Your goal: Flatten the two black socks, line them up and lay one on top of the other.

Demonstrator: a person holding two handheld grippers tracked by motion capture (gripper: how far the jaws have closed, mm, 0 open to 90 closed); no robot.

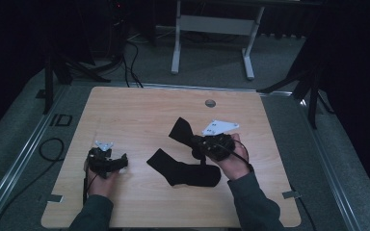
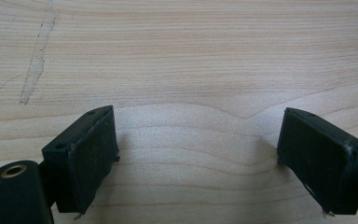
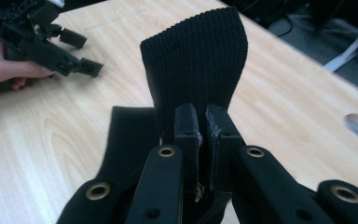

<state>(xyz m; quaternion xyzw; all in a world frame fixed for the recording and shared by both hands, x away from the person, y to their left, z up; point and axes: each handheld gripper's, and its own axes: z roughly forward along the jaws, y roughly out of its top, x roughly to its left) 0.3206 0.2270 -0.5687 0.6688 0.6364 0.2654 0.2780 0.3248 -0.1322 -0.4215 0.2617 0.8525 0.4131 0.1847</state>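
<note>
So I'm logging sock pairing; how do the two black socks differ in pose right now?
The sock in the right claw is pinched between shut jaws, its ribbed end sticking up off the wooden table; the other sock lies flat on the table, bent at the heel. The held sock touches a claw, while the flat one lies free, with the open left claw over bare wood. Both look black and similar in make.

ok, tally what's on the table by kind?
Black socks: 2, one held, one flat
Grippers: 2, left, right
Total: 4
</note>
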